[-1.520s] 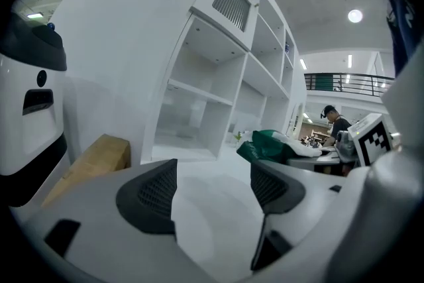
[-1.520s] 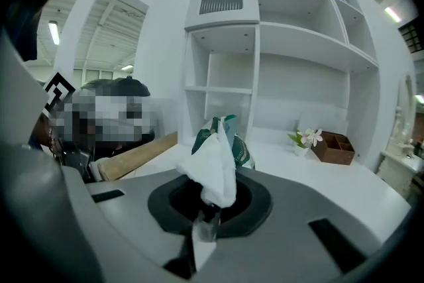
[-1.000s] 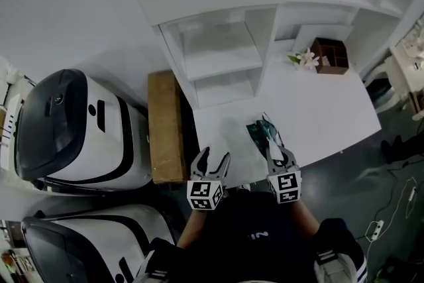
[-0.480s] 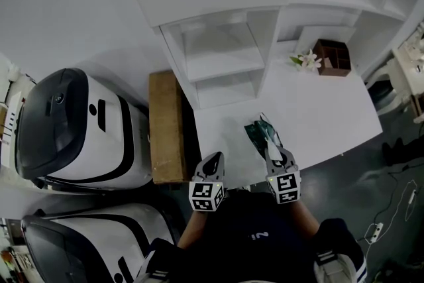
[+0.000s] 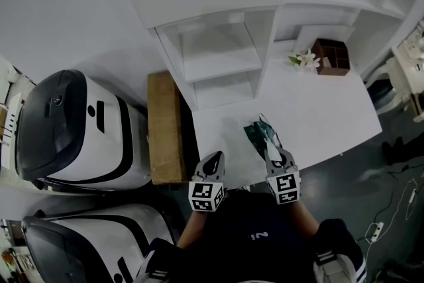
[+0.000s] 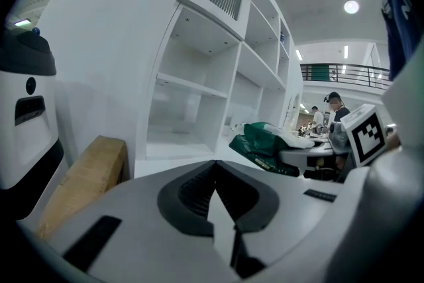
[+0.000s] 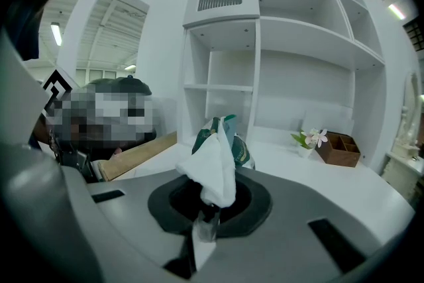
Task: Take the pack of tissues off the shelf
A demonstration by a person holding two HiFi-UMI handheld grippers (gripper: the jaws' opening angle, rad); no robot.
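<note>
Now both grippers point forward, side by side, at the white desk's (image 5: 318, 109) near edge. The right gripper (image 5: 271, 149) is clamped on the white end of the green pack of tissues (image 5: 258, 131), which sticks out just ahead of its jaws. Beside it, the left gripper (image 5: 213, 161) is closed and empty.

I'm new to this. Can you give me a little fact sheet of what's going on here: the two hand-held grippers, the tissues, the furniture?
Left hand-held gripper: shut, holding nothing
Right hand-held gripper: shut on the tissue pack, pinching its white end
Tissue pack: green, off the shelf, over the desk
Also on desk: flower, wooden box
</note>
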